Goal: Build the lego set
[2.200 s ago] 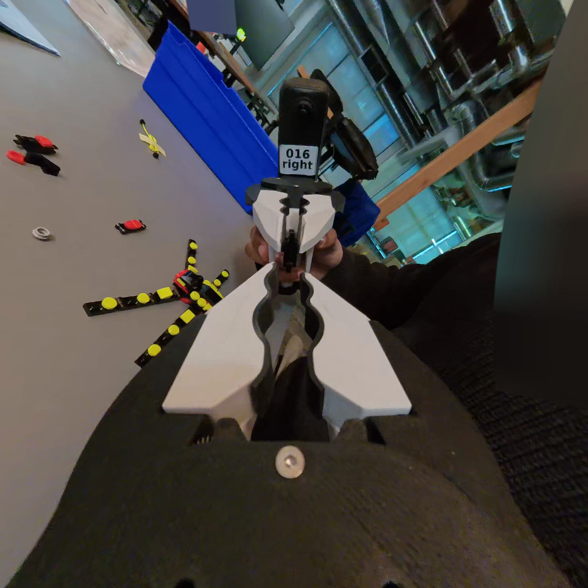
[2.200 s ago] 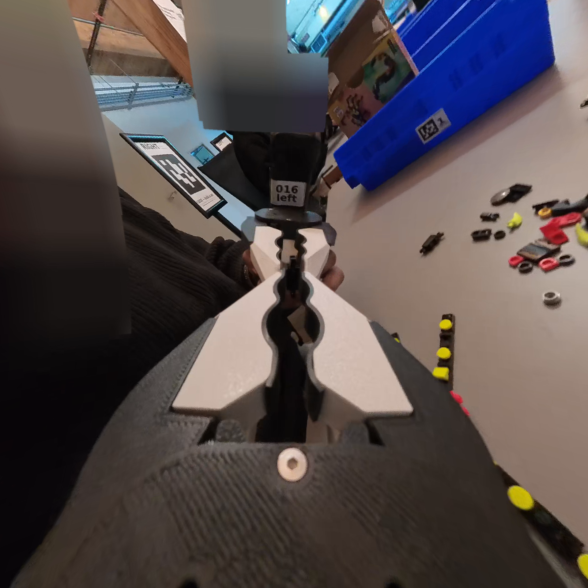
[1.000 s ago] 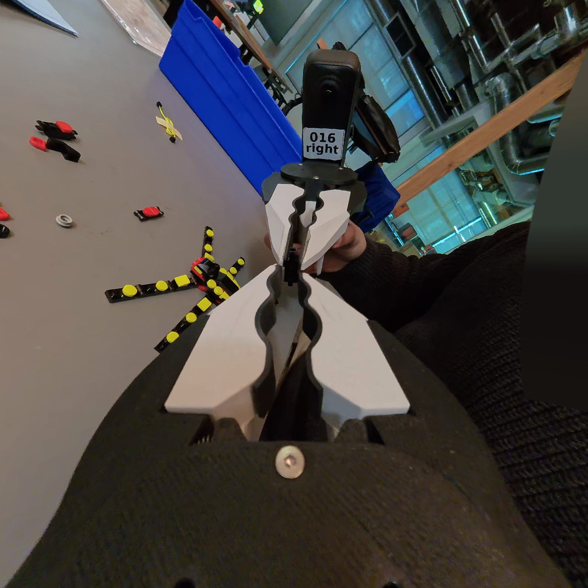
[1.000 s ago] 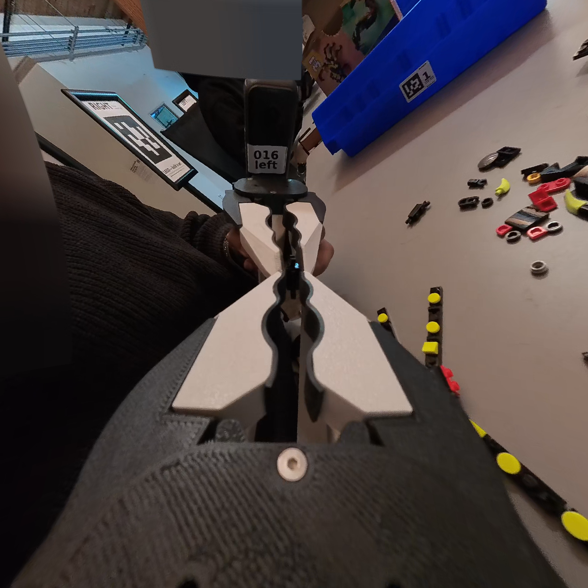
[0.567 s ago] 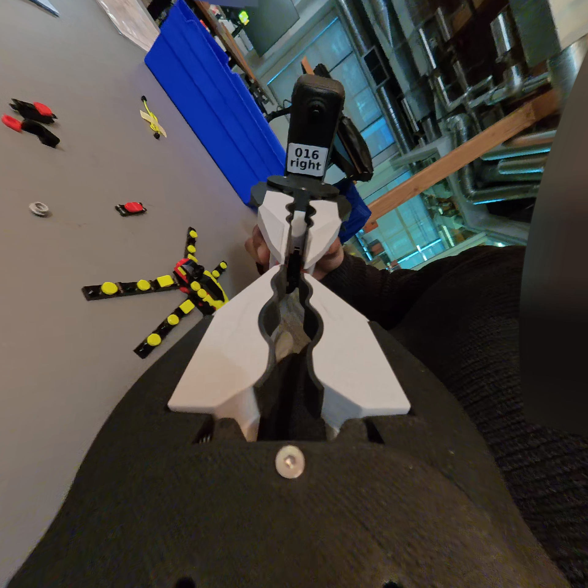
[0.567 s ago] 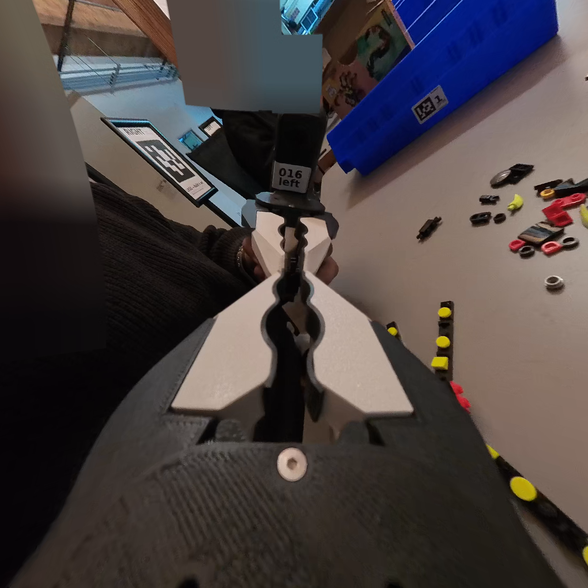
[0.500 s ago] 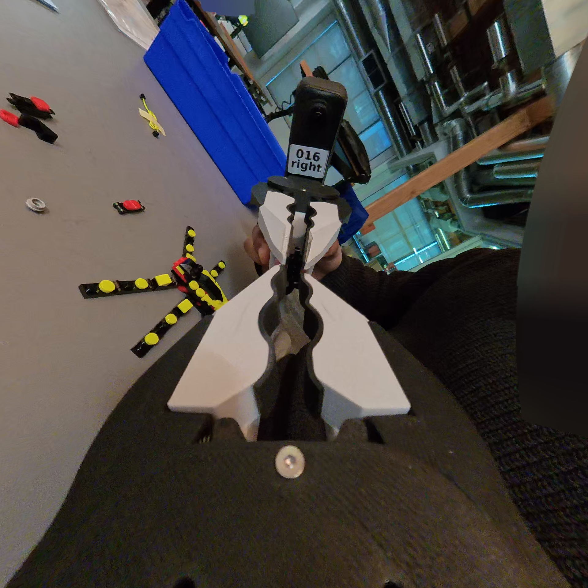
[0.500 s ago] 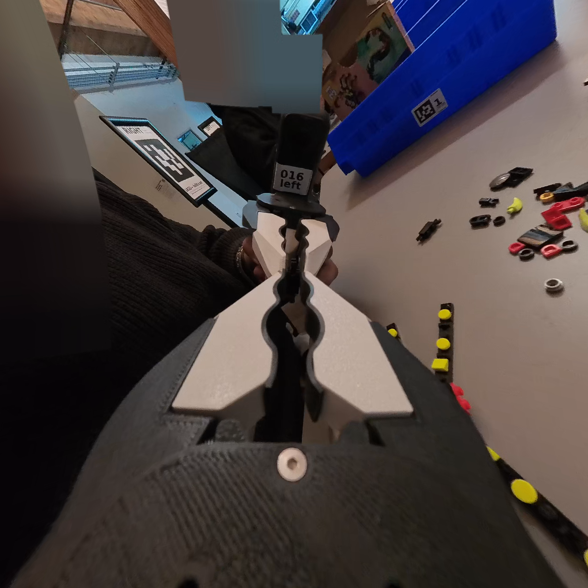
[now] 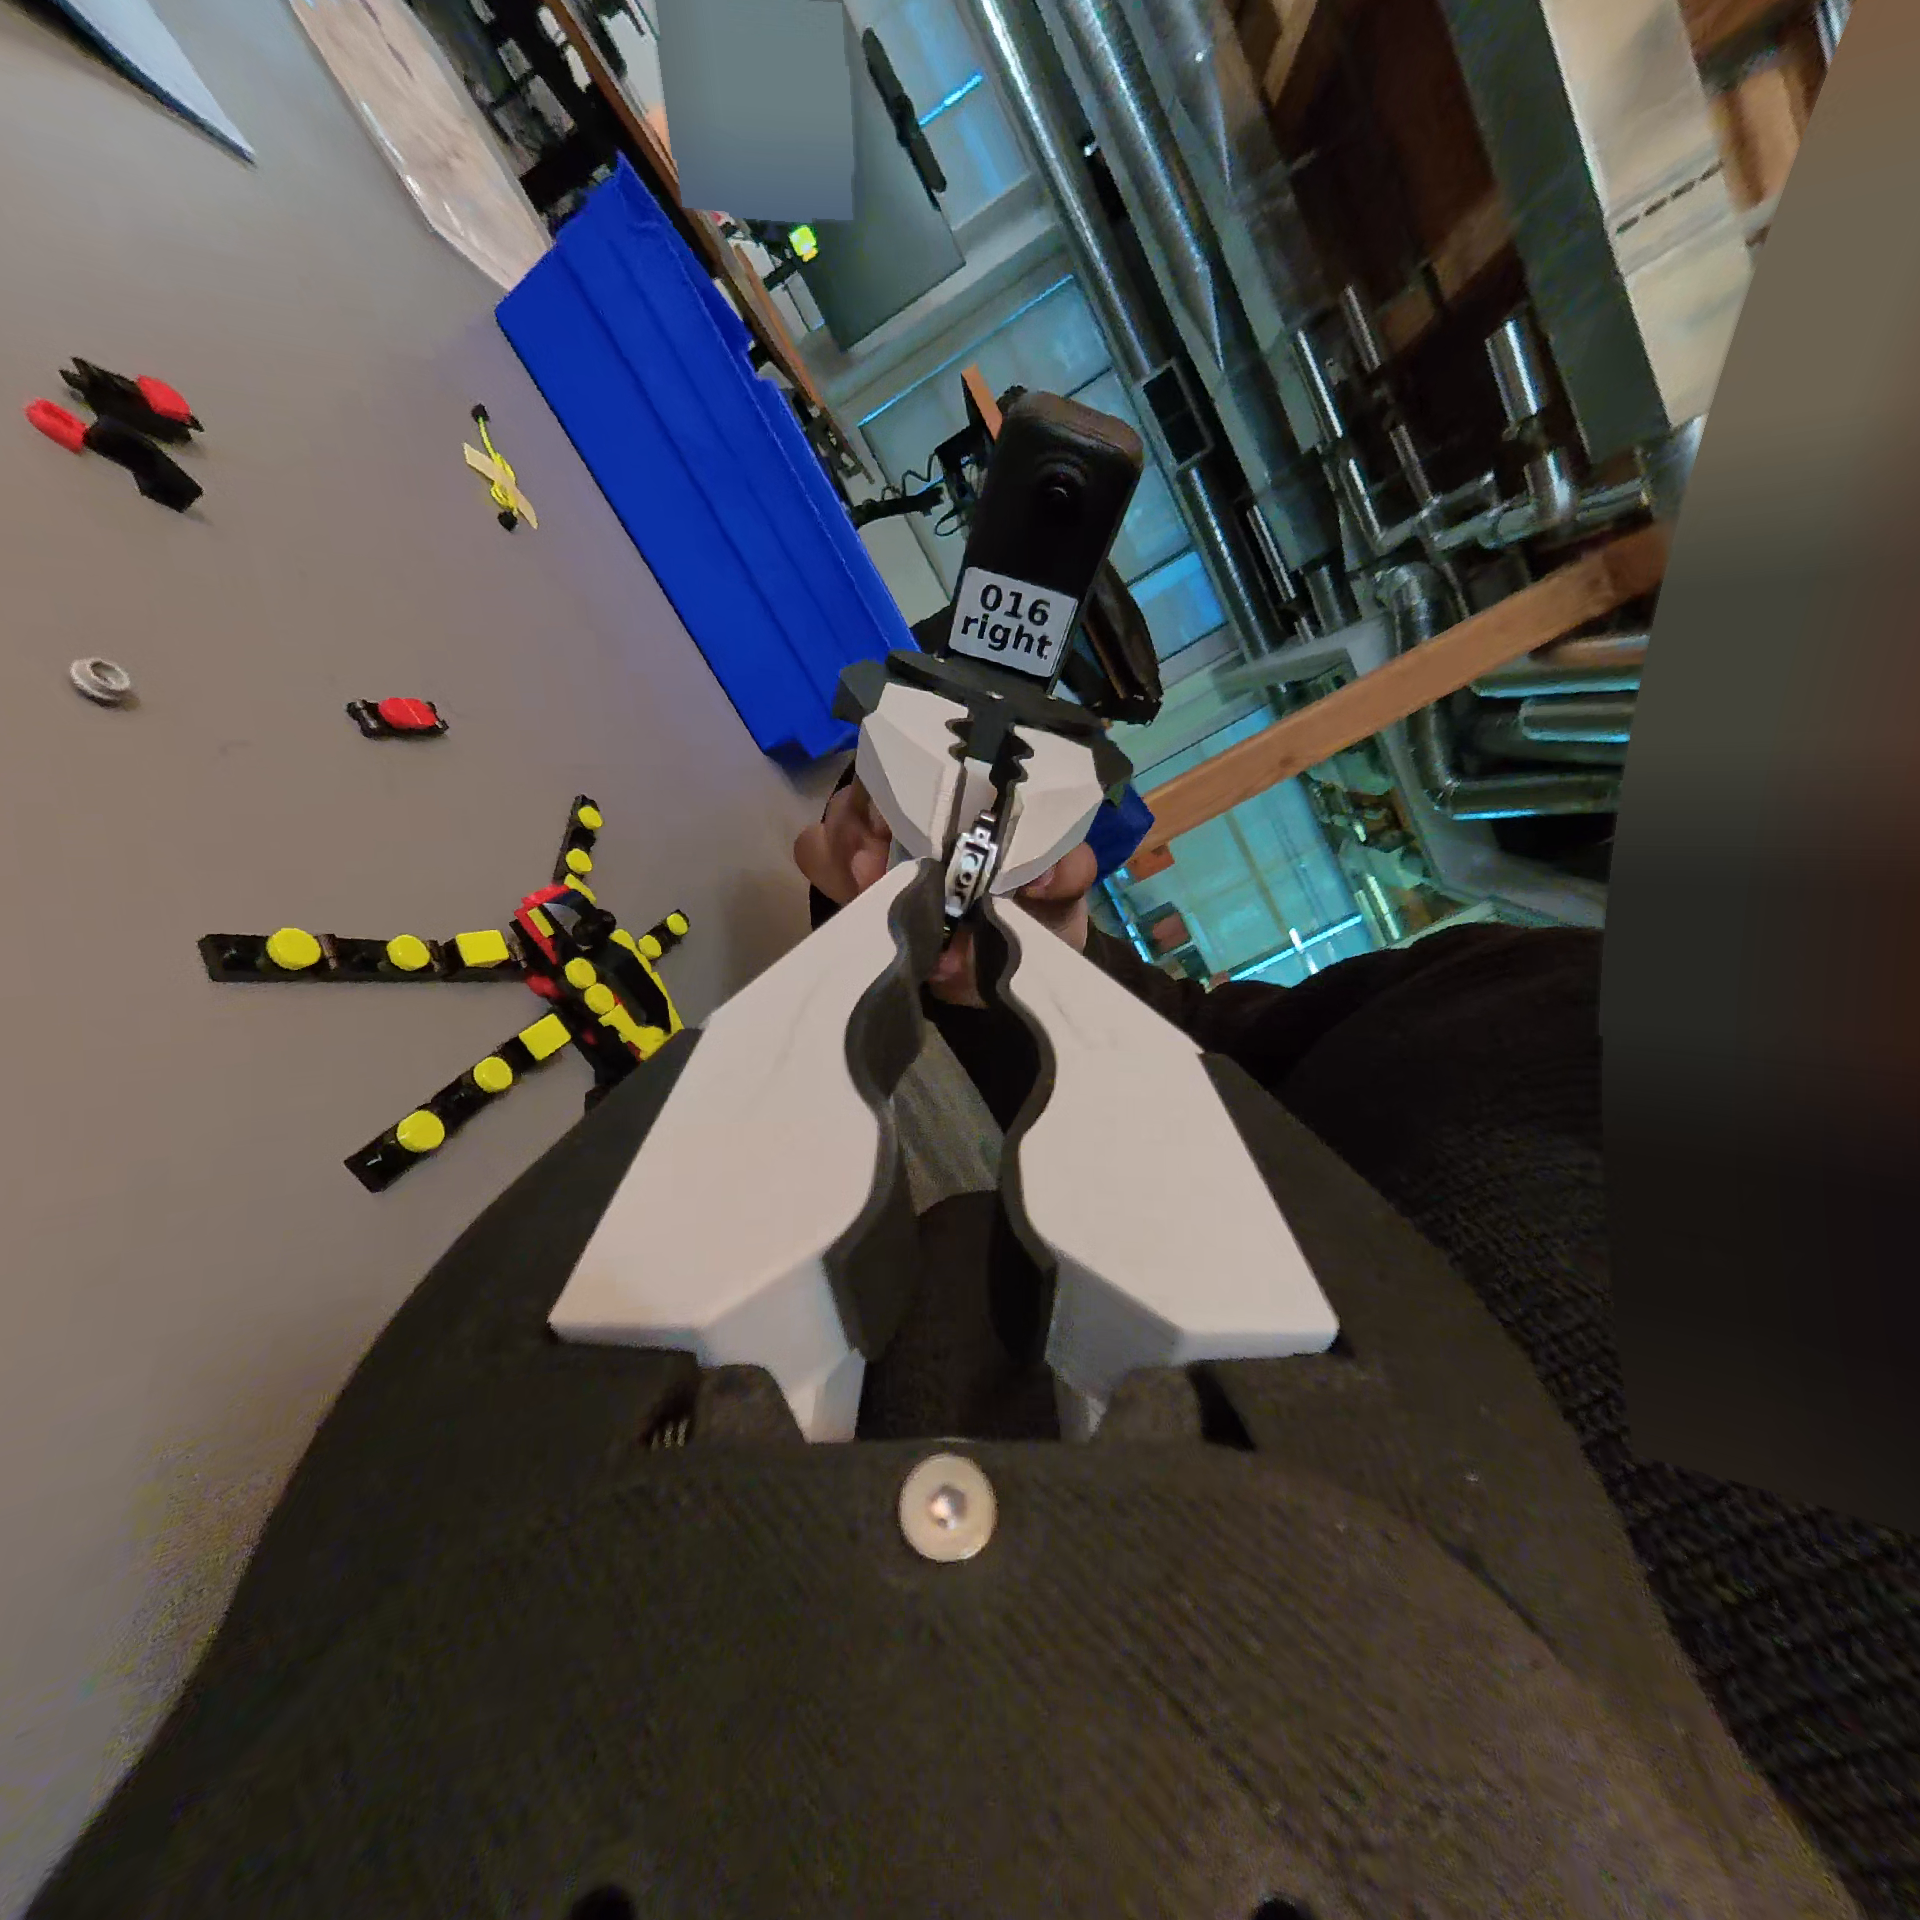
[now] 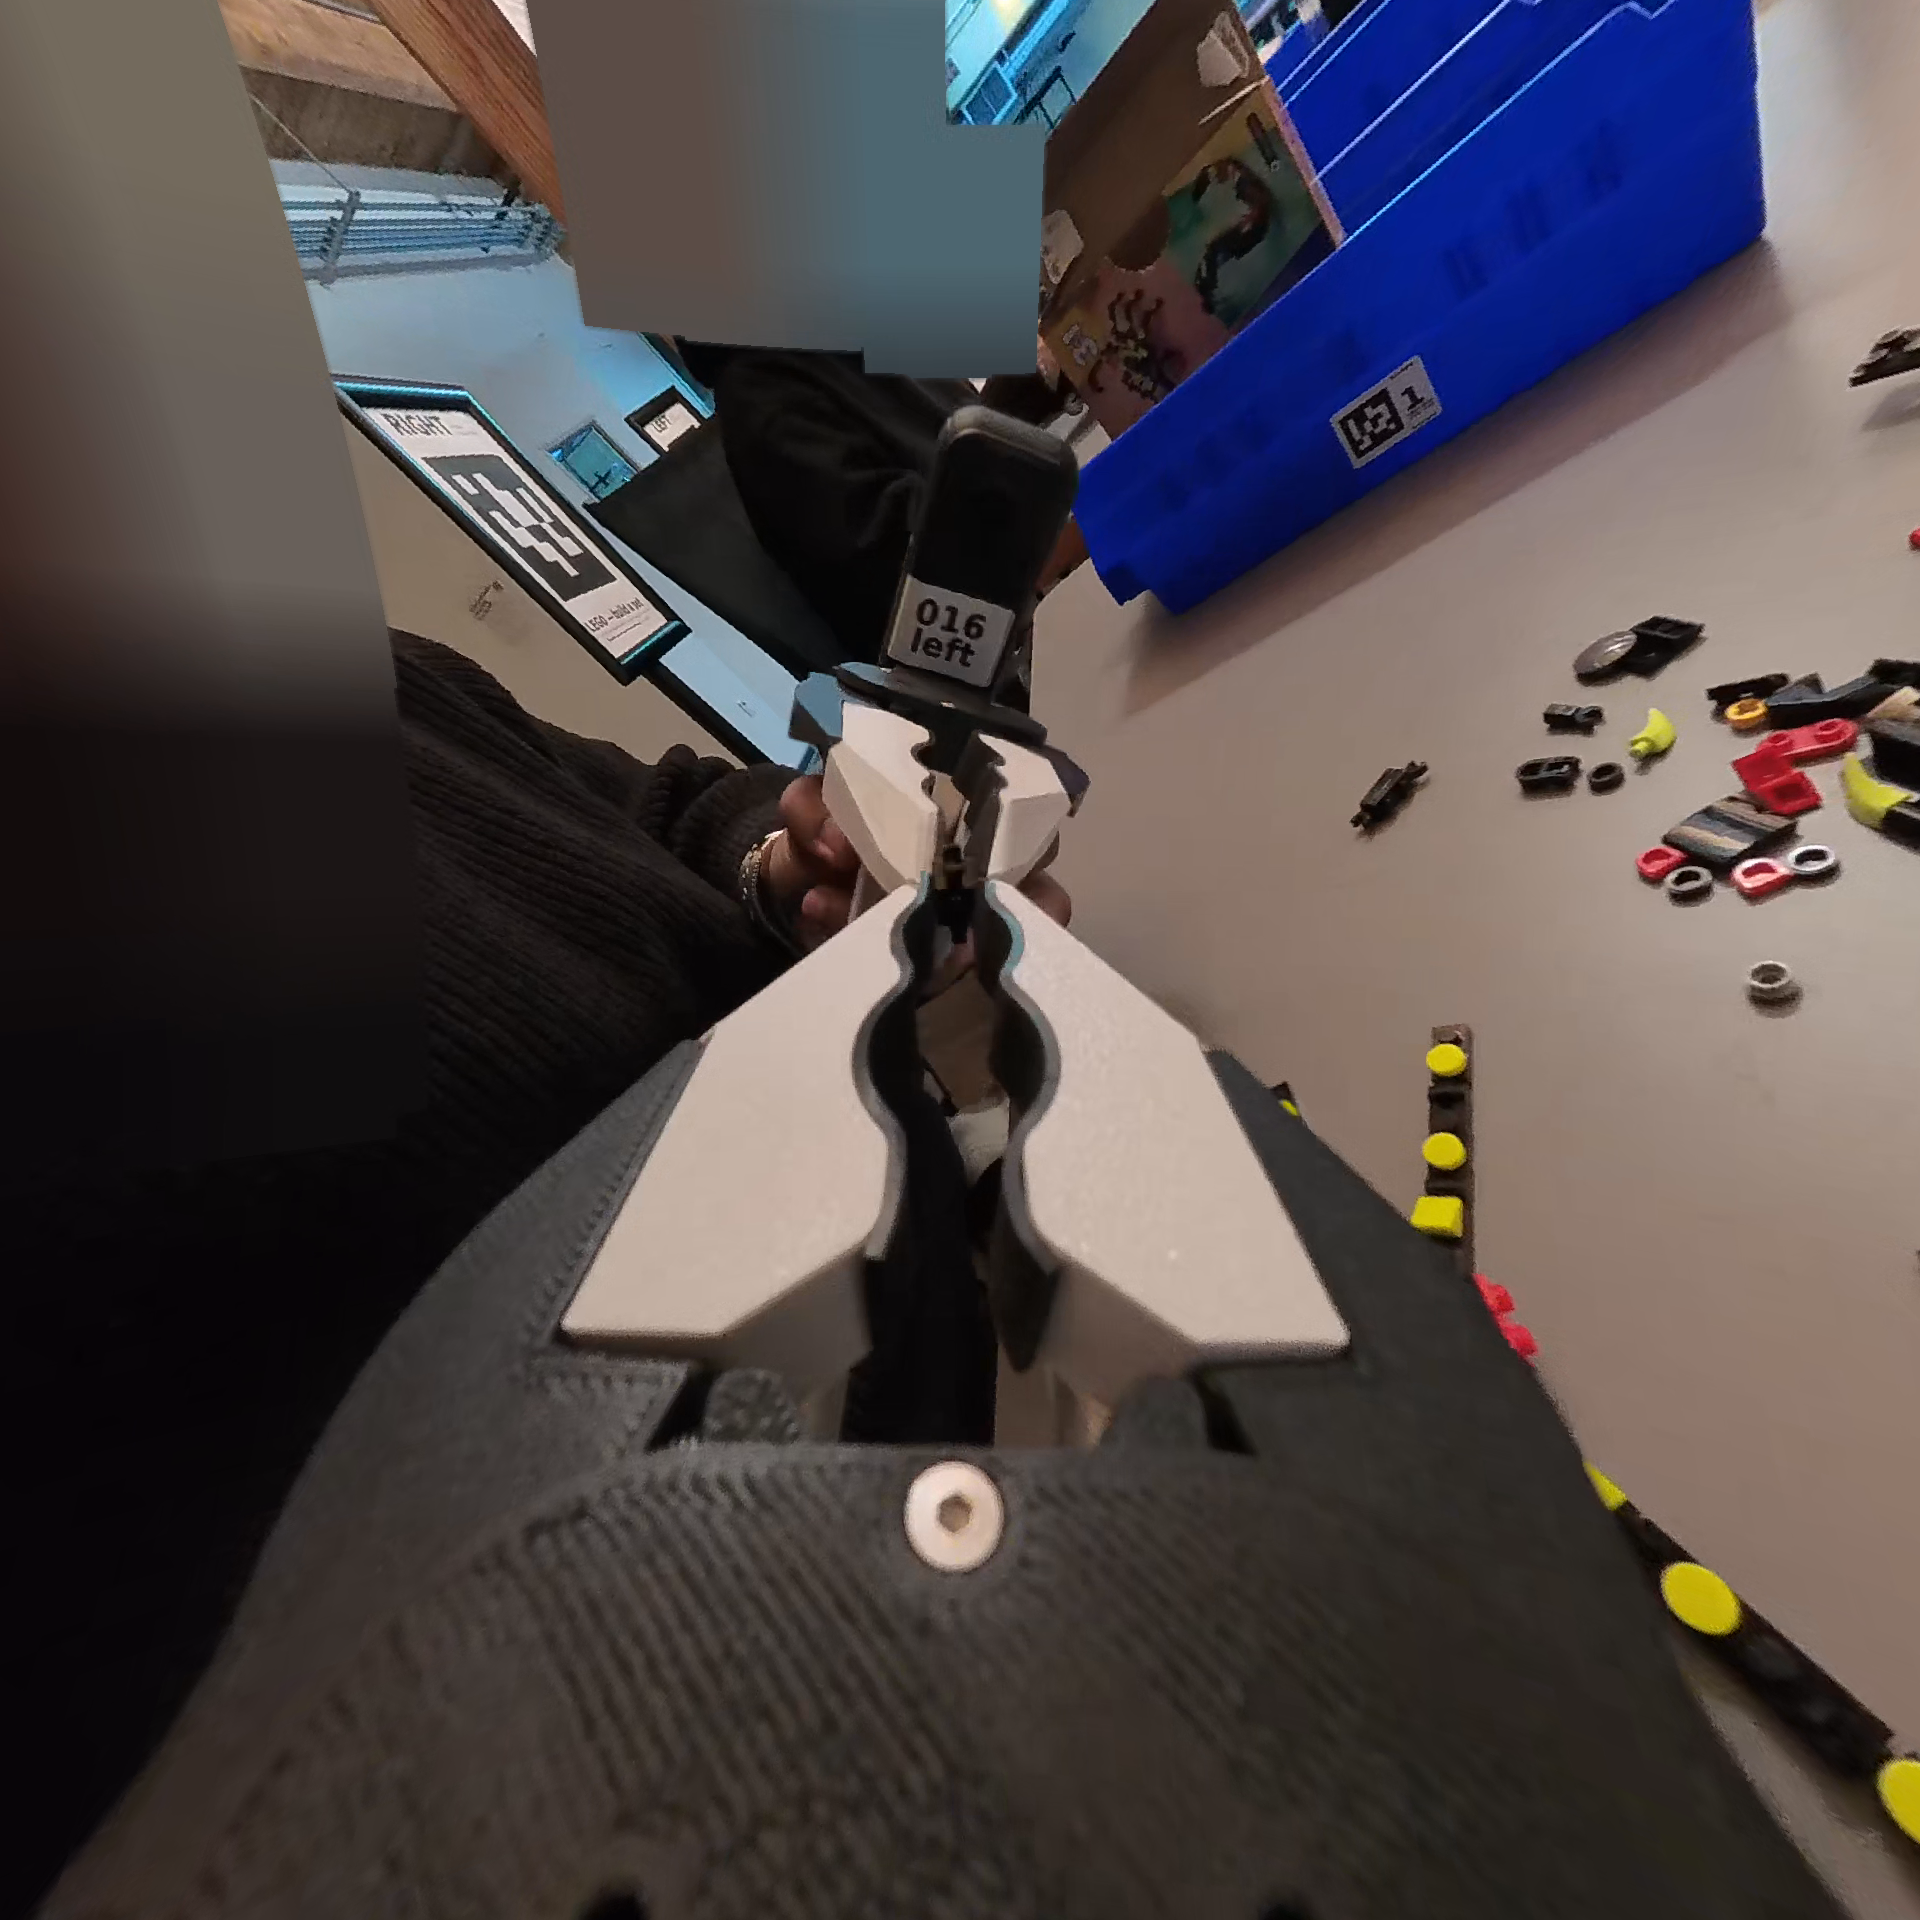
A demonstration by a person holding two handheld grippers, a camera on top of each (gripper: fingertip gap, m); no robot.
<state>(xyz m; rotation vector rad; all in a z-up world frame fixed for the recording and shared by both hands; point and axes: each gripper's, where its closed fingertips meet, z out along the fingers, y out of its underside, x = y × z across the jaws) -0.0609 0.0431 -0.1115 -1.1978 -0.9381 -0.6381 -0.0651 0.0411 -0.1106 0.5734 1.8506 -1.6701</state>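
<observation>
Left wrist view: left tool (image 9: 951,914) and right tool (image 9: 977,831) meeting tip to tip in air, both pinching small lego piece (image 9: 968,864). Black-and-yellow lego model (image 9: 540,971) lying on table (image 9: 312,582), left of tools.

Right wrist view: right tool (image 10: 951,902) clenching same tiny dark piece (image 10: 951,883), left tool (image 10: 951,831) gripping far end. Piece looking light, hard, slippery; best pinching flat sides.

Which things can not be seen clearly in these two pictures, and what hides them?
- Small piece between the two grippers: too small in both wrist views; its shape and which gripper holds it stay unclear.
- Black and yellow model: its near end is hidden behind the left gripper in the left wrist view.
- Long black strip: cut off by the right wrist view's edge and the right gripper body.
</observation>
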